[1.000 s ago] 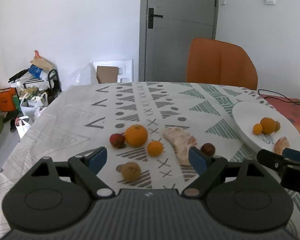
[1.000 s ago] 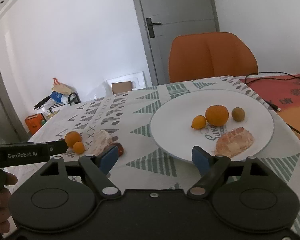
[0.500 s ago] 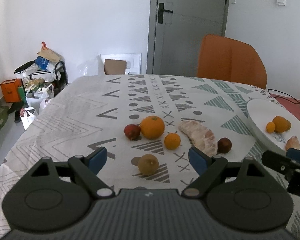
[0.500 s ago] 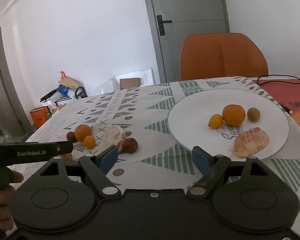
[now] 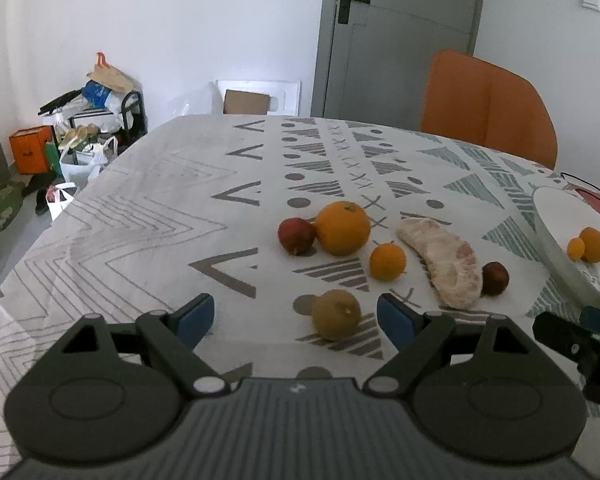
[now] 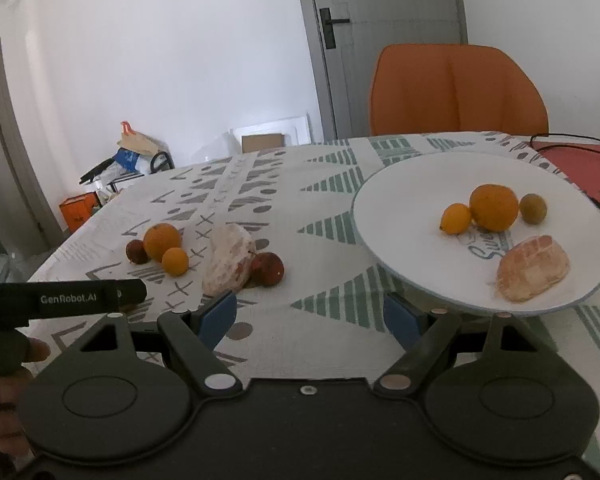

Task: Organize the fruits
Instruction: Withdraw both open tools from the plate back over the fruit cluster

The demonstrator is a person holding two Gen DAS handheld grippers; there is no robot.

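My left claw [image 5: 296, 318] stands wide and empty; the yellow-green round fruit [image 5: 336, 314] lies on the desk [image 5: 140, 216] between its pads, at 6 o'clock of the big orange [image 5: 342, 228]. I judge it light, firm and easy to roll, so I would grip it across the middle; the right claw [image 6: 311, 315] is wide and empty too.

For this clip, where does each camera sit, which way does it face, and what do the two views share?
Left wrist: on the left tongs, looking along the open fingers and down at the loose fruit on the tablecloth, nearest a brownish fruit; the right tongs' tip shows at the right edge.
Right wrist: on the right tongs, open, facing the plate; the left tongs' body and a hand show at left.
Shared: big orange, pomelo slice, plate, orange chair, door.
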